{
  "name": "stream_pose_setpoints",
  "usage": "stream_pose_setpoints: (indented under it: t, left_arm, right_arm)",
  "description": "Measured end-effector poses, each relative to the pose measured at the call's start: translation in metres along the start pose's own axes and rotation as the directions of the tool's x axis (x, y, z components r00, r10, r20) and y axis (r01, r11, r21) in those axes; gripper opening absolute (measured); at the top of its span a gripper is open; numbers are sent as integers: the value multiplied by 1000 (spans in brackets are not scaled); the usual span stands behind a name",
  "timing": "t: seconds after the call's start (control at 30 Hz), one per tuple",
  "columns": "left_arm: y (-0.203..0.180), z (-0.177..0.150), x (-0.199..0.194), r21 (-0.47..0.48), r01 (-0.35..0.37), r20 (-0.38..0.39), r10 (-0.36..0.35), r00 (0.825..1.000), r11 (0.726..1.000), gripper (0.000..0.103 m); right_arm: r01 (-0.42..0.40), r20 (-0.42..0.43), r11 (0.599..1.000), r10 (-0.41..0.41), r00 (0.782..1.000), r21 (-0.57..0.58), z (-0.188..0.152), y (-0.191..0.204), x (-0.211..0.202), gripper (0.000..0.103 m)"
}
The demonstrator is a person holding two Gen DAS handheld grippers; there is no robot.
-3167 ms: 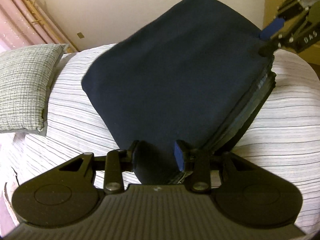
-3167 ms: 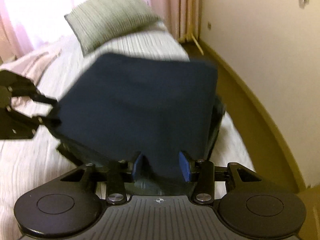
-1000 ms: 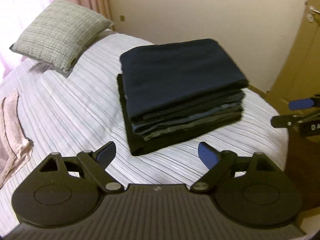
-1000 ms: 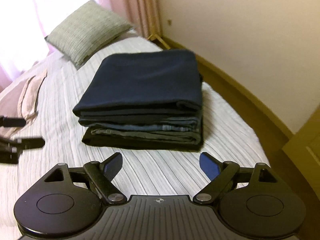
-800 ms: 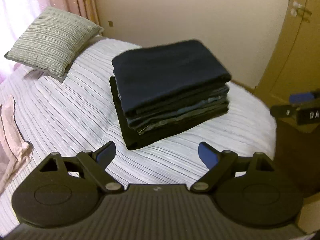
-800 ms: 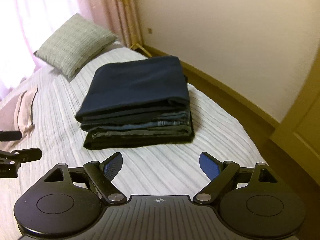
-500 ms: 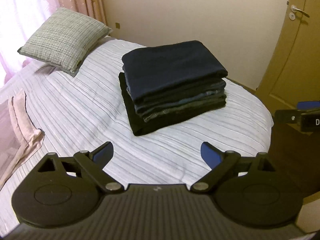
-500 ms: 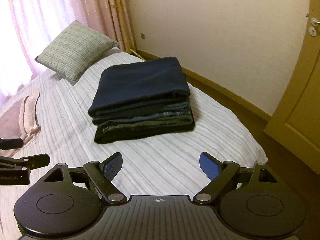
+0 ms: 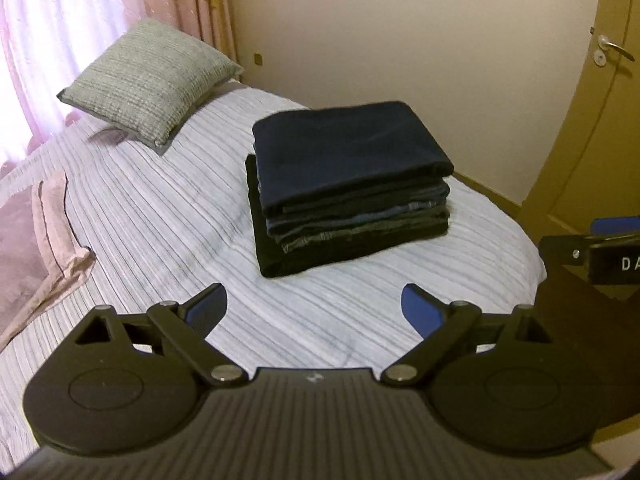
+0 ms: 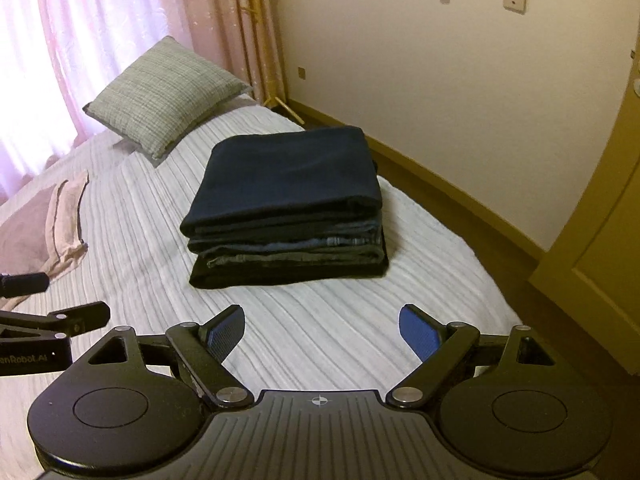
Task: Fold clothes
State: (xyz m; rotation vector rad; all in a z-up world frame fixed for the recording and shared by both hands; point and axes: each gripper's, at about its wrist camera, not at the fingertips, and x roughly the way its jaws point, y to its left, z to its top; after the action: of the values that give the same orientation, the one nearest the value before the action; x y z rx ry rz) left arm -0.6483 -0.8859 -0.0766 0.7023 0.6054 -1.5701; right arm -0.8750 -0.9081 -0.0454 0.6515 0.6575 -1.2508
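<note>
Folded clothes stacked on the bed, both grippers spread wide and holding nothing.

The stack of clothes point(image 9: 348, 192) lies ahead of the left gripper point(image 9: 314, 308), well apart from its blue pads; a navy piece point(image 10: 288, 176) lies flat on top; its layered folded edges face the right gripper point(image 10: 322, 332), and its long axis runs across that gripper's view, tilted slightly toward the wall; the striped bedspread point(image 9: 160, 220) lies bare between stack and fingers; a grey pillow point(image 10: 164, 96) sits beyond to the left; a pink cloth point(image 9: 44, 240) lies far left.
</note>
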Motion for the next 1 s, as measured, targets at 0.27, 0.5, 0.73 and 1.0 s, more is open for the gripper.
stream_pose_setpoints:
  t: [0.27, 0.5, 0.73, 1.0]
  left_arm:
    - [-7, 7, 0, -27, -9, -12, 9, 1000, 1000, 92]
    - [-5, 4, 4, -33, -39, -29, 38, 999, 999, 93]
    - [-10, 3, 9, -25, -35, -46, 33, 998, 999, 93]
    - [-12, 3, 13, -33, -38, -61, 36, 997, 999, 93]
  right_arm:
    - [-2, 1, 1000, 2, 1000, -17, 7, -6, 4, 87]
    - [1, -22, 1000, -2, 1000, -20, 4, -2, 6, 87]
    - [14, -21, 1000, -15, 1000, -20, 6, -4, 6, 87]
    - [6, -30, 999, -7, 1000, -37, 6, -2, 10, 87]
